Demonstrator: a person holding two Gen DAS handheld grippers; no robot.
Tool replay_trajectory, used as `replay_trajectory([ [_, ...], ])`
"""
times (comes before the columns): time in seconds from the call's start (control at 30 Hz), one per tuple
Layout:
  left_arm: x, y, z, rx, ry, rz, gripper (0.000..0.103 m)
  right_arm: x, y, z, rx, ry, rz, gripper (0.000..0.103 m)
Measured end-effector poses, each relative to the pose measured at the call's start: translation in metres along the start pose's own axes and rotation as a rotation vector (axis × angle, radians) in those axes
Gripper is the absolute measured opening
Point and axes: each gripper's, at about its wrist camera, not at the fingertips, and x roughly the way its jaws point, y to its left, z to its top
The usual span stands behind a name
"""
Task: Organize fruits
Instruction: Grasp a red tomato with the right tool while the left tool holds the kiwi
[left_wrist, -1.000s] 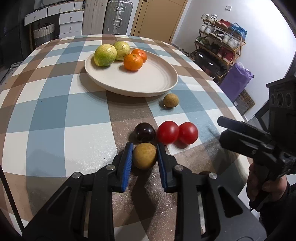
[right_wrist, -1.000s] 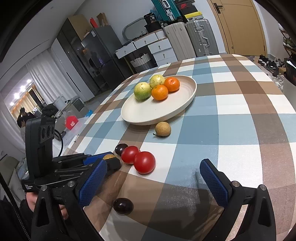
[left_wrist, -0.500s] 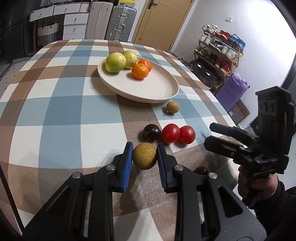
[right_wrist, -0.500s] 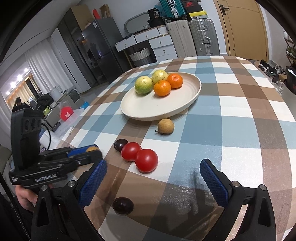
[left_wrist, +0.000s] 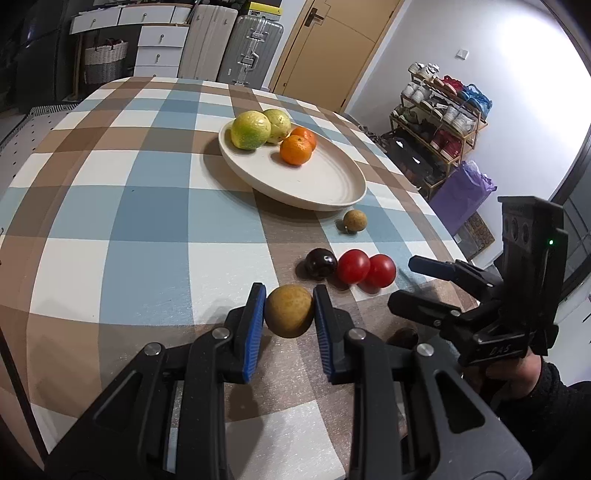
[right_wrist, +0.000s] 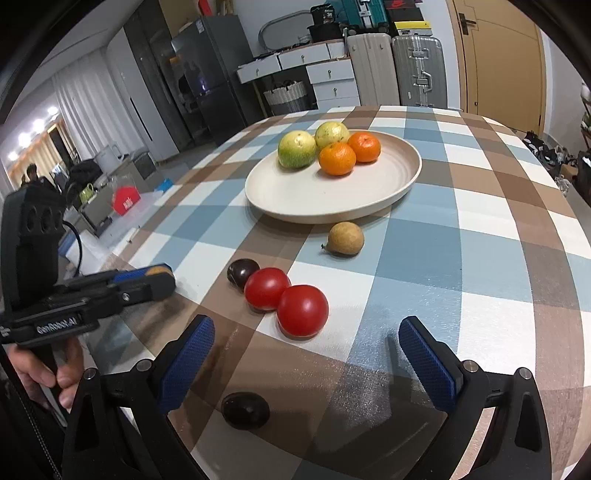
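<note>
My left gripper (left_wrist: 289, 312) is shut on a round tan-brown fruit (left_wrist: 289, 311) and holds it above the checked tablecloth. It also shows in the right wrist view (right_wrist: 147, 282) at the left. A cream plate (left_wrist: 325, 184) holds two green fruits (left_wrist: 251, 130) and two oranges (left_wrist: 295, 150). On the cloth lie another tan fruit (left_wrist: 355, 220), a dark plum (left_wrist: 321, 262) and two red tomatoes (left_wrist: 365, 267). My right gripper (right_wrist: 306, 354) is open, just behind the tomatoes (right_wrist: 286, 299), with a second dark plum (right_wrist: 245, 410) between its fingers.
The round table's edge (left_wrist: 436, 221) curves close on the right. A shoe rack (left_wrist: 439, 122) and purple bag (left_wrist: 461, 188) stand beyond it. Drawers and suitcases (left_wrist: 229, 44) stand behind the table.
My left gripper has lifted the tan fruit off the cloth and drawn back and up. The right gripper has moved a little nearer the tomatoes.
</note>
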Motion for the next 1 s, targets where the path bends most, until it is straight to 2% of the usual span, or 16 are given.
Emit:
replay_trajectory([
  [0.07,-0.001,0.001,0.000,-0.003,-0.002,0.001,0.023,0.002,0.001,0.000,-0.008,0.003,-0.002,0.100],
  [0.13,-0.001,0.003,0.000,-0.007,-0.004,0.002,0.023,0.004,0.002,0.000,-0.018,0.010,-0.003,0.090],
  [0.27,-0.002,0.004,-0.001,-0.013,-0.004,0.003,0.023,0.010,0.003,0.001,-0.023,0.028,-0.012,0.083],
  [0.4,-0.002,0.006,-0.002,-0.020,-0.002,0.006,0.023,0.011,0.006,0.002,-0.039,0.031,-0.014,0.070],
  [0.5,-0.001,0.007,-0.002,-0.023,0.000,0.009,0.023,0.012,0.009,0.002,-0.065,0.032,-0.036,0.054],
  [0.57,-0.001,0.008,-0.002,-0.023,0.001,0.009,0.023,0.012,0.010,0.001,-0.074,0.029,-0.043,0.050],
  [0.63,0.000,0.008,-0.002,-0.023,0.001,0.012,0.023,0.012,0.010,0.001,-0.076,0.029,-0.039,0.036],
  [0.7,0.000,0.008,-0.002,-0.023,0.004,0.011,0.023,0.013,0.009,0.002,-0.083,0.028,-0.055,0.032],
  [1.0,0.002,0.008,-0.002,-0.024,0.009,0.016,0.023,0.010,0.006,0.000,-0.065,0.006,-0.049,0.031],
])
